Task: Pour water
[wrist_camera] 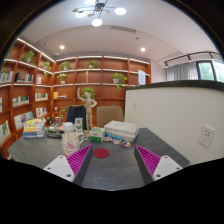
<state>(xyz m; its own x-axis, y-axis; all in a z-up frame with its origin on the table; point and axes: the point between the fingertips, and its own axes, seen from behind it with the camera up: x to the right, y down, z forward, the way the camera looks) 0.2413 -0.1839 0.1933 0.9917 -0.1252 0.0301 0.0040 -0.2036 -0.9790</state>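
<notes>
Grey is the bench (110, 165) that stretches ahead of the claw (107, 161), and its surface shows bare between the two fingers. The claw is wide apart and holds nothing; its magenta pads (76, 160) face each other with only the bench top between them. Just beyond the fingertips lies a small flat red disc (101, 153), and near it, a little past the left finger, stands a white and pink container (70, 139), which may be the vessel for the water, though I cannot tell for sure. Farther along the bench there is a clear plastic box (121, 130) and several small things around it, too small to name. To the right rises a white partition wall (180, 118) with a socket. Wooden shelves (30, 85) with books and plants cover the far walls.
</notes>
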